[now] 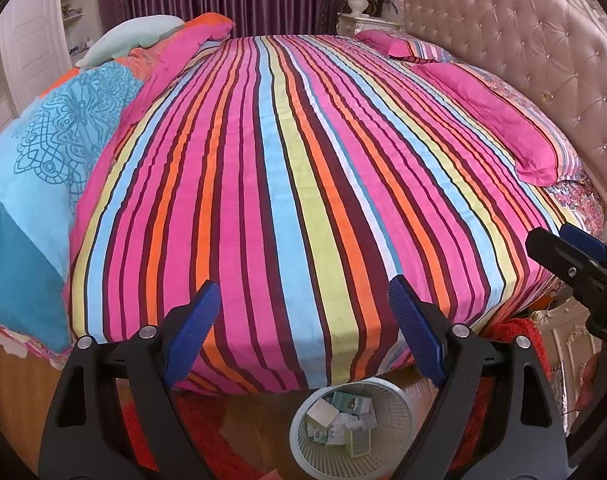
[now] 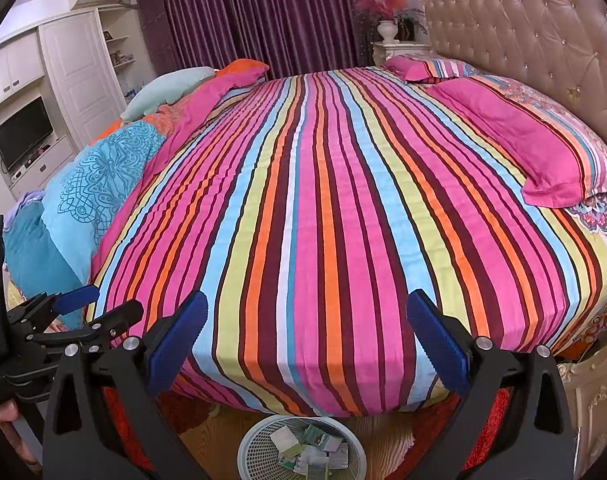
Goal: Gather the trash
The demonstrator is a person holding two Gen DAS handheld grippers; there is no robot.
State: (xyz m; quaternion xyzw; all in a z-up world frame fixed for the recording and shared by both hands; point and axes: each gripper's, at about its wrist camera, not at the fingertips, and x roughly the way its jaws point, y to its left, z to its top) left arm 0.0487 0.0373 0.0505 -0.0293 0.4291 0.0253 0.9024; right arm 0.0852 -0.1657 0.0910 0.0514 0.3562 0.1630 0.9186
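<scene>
A white mesh waste basket [image 1: 387, 408] stands on the wood floor at the near edge of the bed, and it also shows in the right wrist view [image 2: 259, 440]. Several small white and green boxes [image 1: 343, 420] lie inside it [image 2: 311, 448]. My left gripper [image 1: 303, 300] is open and empty, held above the basket and the bed's edge. My right gripper [image 2: 305, 316] is open and empty too, just right of the left one. Each gripper shows at the side of the other's view: the right one [image 1: 567, 248], the left one [image 2: 99, 304].
A bed with a striped sheet [image 1: 287, 160] fills both views. A folded blue and pink quilt [image 1: 63, 128] lies along its left side, pink pillows [image 1: 499, 120] by the tufted headboard [image 1: 523, 32] on the right. A red rug [image 1: 519, 332] lies under the bed edge.
</scene>
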